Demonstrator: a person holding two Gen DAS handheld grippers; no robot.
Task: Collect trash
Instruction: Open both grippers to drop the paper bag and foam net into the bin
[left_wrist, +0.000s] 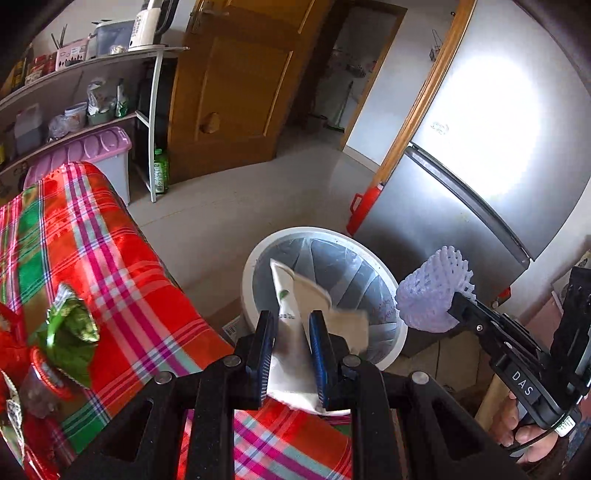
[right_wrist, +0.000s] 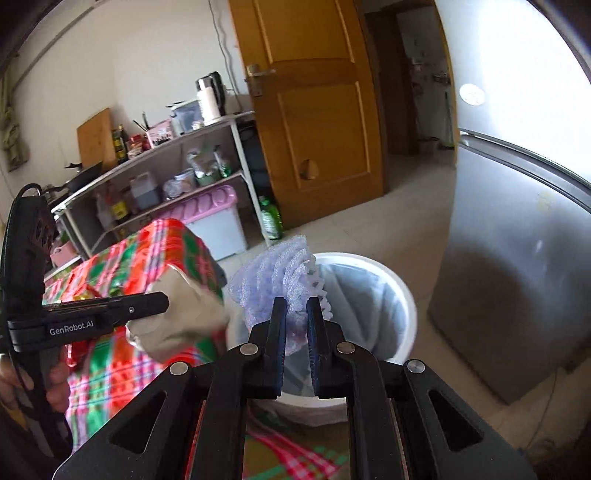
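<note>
My left gripper (left_wrist: 291, 321) is shut on a crumpled white paper cup (left_wrist: 295, 299), held over the near rim of the white trash bin (left_wrist: 258, 254) with its pale liner. My right gripper (right_wrist: 296, 306) is shut on a purple foam fruit net (right_wrist: 280, 273), also above the bin (right_wrist: 406, 295). In the left wrist view the net (left_wrist: 432, 291) hangs at the bin's right edge. In the right wrist view the paper cup (right_wrist: 181, 310) shows blurred in the left gripper (right_wrist: 162, 299), left of the bin. A green crumpled wrapper (left_wrist: 70, 328) lies on the table.
The table with the red, green and pink plaid cloth (left_wrist: 122, 266) stands left of the bin; a red-lidded jar (left_wrist: 44, 384) sits on it. A grey fridge (left_wrist: 480, 206) is close on the right. Shelves (left_wrist: 85, 66), a pink-lidded box (left_wrist: 96, 147) and a wooden door (left_wrist: 236, 92) stand behind.
</note>
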